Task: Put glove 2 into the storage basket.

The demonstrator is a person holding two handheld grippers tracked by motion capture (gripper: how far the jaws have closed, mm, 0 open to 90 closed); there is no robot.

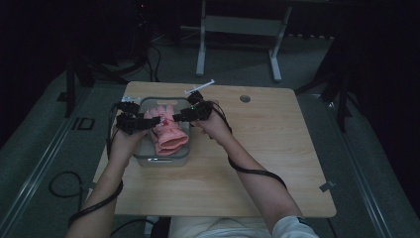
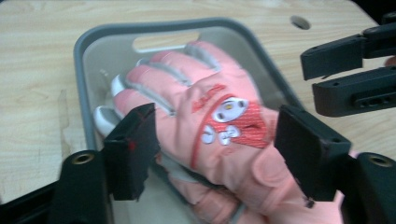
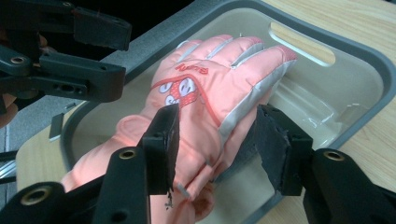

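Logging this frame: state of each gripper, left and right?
Left gripper: open, jaws astride the pink glove in the grey bin.
Right gripper: open, astride the same glove.

Dim lab or studio, black curtains [image 1: 44, 39] behind, grey carpet floor [image 1: 39, 144], wooden tabletop [image 1: 277, 148], white desk frame [image 1: 237, 29] beyond the hand-held gripper [image 1: 148, 120], cables [image 1: 62, 186] on floor

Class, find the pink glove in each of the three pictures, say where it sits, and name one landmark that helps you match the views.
High view: the pink glove lies left of centre, inside the grey tray.
Left gripper view: the glove fills the centre, fingers pointing up and left.
Right gripper view: the glove runs from the centre toward lower left, fingers up and right.
Shared landmark: the tray's handle slot beyond the fingertips.
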